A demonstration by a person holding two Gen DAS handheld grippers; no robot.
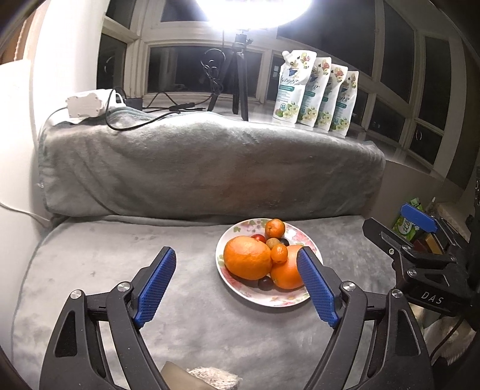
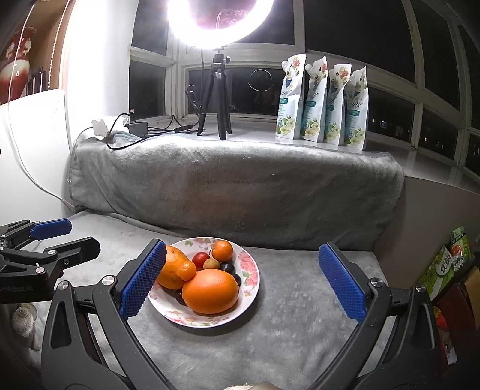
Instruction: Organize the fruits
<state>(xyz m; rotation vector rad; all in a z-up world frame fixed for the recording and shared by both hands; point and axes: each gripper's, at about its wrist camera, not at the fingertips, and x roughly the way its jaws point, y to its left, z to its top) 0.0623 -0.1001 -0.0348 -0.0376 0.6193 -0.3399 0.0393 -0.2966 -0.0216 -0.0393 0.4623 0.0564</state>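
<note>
The plate (image 2: pixel 250 288) of fruits sits on the grey blanket (image 2: pixel 285 339) near its back edge, ahead and left of the right hand-held gripper (image 2: pixel 241 282) and ahead and right of the left hand-held gripper (image 1: pixel 237 282). Both gape wide and empty. The large orange (image 2: pixel 210 290) faces the right one unobstructed, while small fruits crowd behind.

Grey blanketed ledge (image 2: pixel 234 180), dark windows (image 2: pixel 345 27), glaring ring light (image 2: pixel 220 21)

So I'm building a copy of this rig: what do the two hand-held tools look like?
Both match: the left tool and right tool have black frames with cut-outs and silver bolts, and two fingers with blue textured pads. The right one's body bears white letters "DAS".
</note>
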